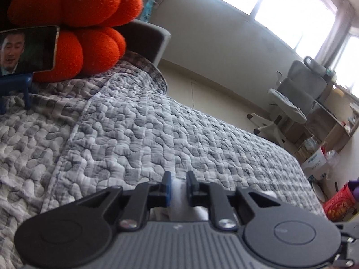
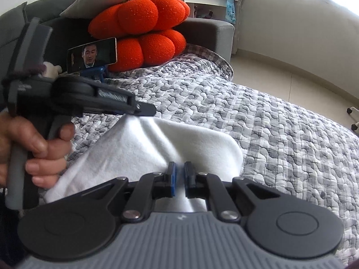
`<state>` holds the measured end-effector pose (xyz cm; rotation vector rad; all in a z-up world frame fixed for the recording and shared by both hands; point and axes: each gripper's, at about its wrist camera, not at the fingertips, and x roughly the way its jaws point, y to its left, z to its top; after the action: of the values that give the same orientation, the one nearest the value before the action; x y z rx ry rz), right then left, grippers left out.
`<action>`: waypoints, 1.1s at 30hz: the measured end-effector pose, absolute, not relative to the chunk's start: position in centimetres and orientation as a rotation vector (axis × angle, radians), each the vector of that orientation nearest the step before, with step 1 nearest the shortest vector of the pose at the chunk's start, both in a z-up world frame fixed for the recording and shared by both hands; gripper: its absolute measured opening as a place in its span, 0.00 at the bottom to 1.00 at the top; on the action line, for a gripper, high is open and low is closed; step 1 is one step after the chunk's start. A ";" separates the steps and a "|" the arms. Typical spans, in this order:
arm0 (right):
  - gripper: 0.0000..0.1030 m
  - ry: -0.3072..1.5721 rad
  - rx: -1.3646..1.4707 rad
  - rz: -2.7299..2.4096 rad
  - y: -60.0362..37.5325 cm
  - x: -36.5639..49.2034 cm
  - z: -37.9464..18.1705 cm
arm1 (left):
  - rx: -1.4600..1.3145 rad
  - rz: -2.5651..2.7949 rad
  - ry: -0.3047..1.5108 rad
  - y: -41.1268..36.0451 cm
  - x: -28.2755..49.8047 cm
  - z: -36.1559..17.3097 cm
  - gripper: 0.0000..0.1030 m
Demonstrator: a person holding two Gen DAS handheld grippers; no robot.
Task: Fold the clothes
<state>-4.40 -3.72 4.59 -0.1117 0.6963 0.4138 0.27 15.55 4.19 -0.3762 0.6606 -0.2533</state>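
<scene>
A white garment (image 2: 143,148) is found lying on the grey quilted bedspread (image 2: 280,134), lifted at two edges. The right gripper (image 2: 179,174) is seen nearly closed, its pads pinching a fold of the near edge. The left gripper (image 1: 178,187), held in a hand (image 2: 33,148), is narrowly parted with white cloth clamped between its tips. Orange cushions (image 2: 143,29) are noted behind.

Both grippers' fingers (image 2: 171,179) nearly closed, angled downward.
</scene>
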 end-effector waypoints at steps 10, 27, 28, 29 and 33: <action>0.07 0.716 -0.089 0.438 -4.1 -4.2 4.8 | -0.336 -0.339 0.528 15.4 -6.0 6.5 0.19; 0.20 0.797 -0.209 0.634 -5.3 -8.1 5.6 | -0.174 -0.280 0.703 12.3 -4.4 3.6 0.17; 0.19 0.817 -0.229 0.632 -5.3 -8.0 5.1 | -0.177 -0.279 0.704 12.3 -4.3 3.7 0.17; 0.20 0.826 -0.240 0.631 -5.2 -8.0 4.9 | -0.181 -0.276 0.699 12.4 -4.4 3.8 0.17; 0.19 0.862 -0.192 0.635 -5.9 -7.2 4.5 | -0.196 -0.255 0.664 12.7 -5.2 4.6 0.16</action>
<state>-7.16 -5.88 4.45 -0.1915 0.8618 0.6349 -5.24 12.74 4.63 -0.1958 0.6639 -0.2553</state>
